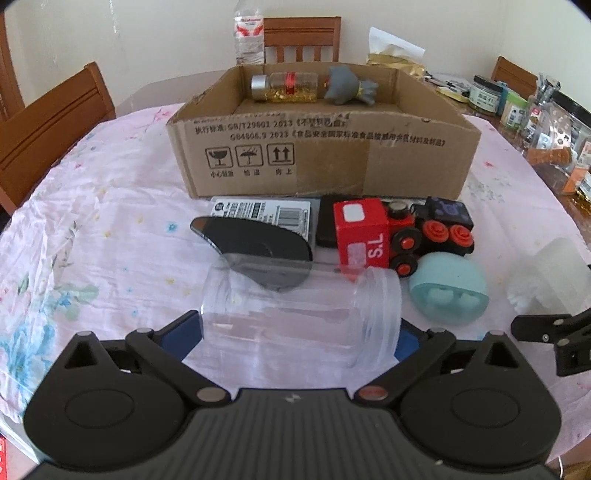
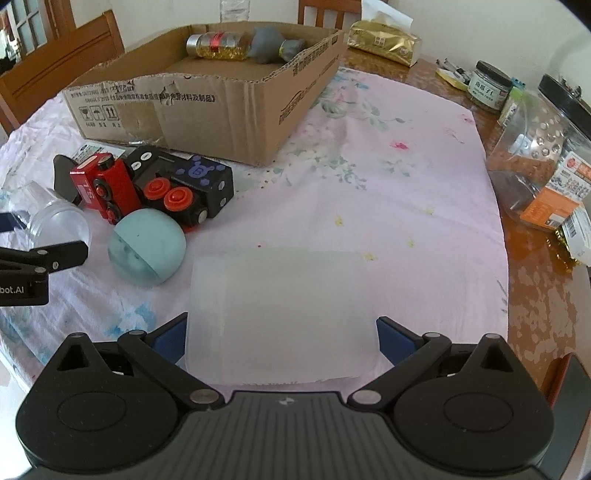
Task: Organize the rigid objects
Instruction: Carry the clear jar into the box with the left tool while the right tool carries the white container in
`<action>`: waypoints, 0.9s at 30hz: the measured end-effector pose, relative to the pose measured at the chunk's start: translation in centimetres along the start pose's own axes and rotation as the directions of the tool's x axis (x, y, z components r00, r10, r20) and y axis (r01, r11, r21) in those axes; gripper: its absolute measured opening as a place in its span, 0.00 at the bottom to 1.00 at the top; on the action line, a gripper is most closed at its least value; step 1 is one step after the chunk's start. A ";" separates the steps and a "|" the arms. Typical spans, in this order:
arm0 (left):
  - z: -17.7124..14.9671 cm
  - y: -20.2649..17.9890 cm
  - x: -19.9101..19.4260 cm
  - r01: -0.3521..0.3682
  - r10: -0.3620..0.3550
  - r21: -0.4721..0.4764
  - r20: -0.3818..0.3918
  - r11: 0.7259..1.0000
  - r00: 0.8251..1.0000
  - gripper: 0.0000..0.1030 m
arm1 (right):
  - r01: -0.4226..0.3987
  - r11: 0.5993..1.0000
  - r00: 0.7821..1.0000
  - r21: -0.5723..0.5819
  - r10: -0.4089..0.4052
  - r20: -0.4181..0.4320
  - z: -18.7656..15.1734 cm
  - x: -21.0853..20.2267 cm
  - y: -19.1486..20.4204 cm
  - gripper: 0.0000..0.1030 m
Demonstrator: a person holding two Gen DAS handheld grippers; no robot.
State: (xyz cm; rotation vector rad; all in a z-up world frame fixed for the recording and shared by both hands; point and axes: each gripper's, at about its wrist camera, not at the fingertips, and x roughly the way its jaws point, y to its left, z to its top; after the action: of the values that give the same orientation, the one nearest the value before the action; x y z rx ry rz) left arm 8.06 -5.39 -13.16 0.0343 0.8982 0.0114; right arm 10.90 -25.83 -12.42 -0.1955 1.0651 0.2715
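My left gripper (image 1: 301, 325) is shut on a clear plastic jar (image 1: 301, 314), held sideways low over the cloth. My right gripper (image 2: 280, 332) is shut on a frosted translucent box (image 2: 280, 314). A cardboard box (image 1: 325, 162) stands ahead, with a glass bottle of gold flakes (image 1: 284, 86) and a grey toy figure (image 1: 349, 86) inside. In front of it lie a red and black toy train (image 1: 402, 229), a teal egg-shaped case (image 1: 448, 291), a black curved piece (image 1: 255, 247) and a barcoded flat pack (image 1: 264, 212). The box (image 2: 207, 107), train (image 2: 155, 184) and case (image 2: 147, 251) also show in the right wrist view.
The round table has a pink floral cloth (image 2: 388, 192). Jars and packets (image 2: 535, 155) crowd the right edge. A gold tissue pack (image 2: 384, 40) and a water bottle (image 1: 249, 33) stand behind the box. Wooden chairs (image 1: 51, 122) surround the table.
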 end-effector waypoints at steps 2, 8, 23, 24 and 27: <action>0.2 0.0 -0.4 0.001 -0.001 0.010 0.008 1.000 1.000 0.97 | 0.004 1.000 1.000 -0.020 -0.004 0.002 0.1 -0.3 0.3 1.00; 1.0 0.0 -0.8 0.023 -0.023 0.051 -0.001 0.998 1.000 0.92 | 0.008 0.999 1.000 -0.044 -0.009 -0.005 0.8 -0.7 1.0 0.96; 2.7 0.2 -1.3 0.062 -0.055 0.170 -0.046 0.983 0.997 0.88 | 0.035 0.998 0.999 -0.045 -0.037 -0.039 1.6 -1.3 0.8 0.84; 2.9 0.3 -1.6 0.072 -0.064 0.179 -0.048 0.981 0.997 0.88 | 0.032 0.998 0.999 -0.046 -0.034 -0.038 1.7 -1.5 0.7 0.84; 3.7 0.6 -2.5 0.092 -0.081 0.215 -0.059 0.972 0.995 0.88 | 0.021 0.998 0.999 -0.061 -0.023 -0.027 2.0 -2.5 0.6 0.84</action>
State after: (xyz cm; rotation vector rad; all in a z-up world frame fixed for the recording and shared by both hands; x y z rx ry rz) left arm 9.42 -4.92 -8.84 0.1999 0.9471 -0.1686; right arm 11.23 -25.00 -9.27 -0.2657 1.0826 0.2818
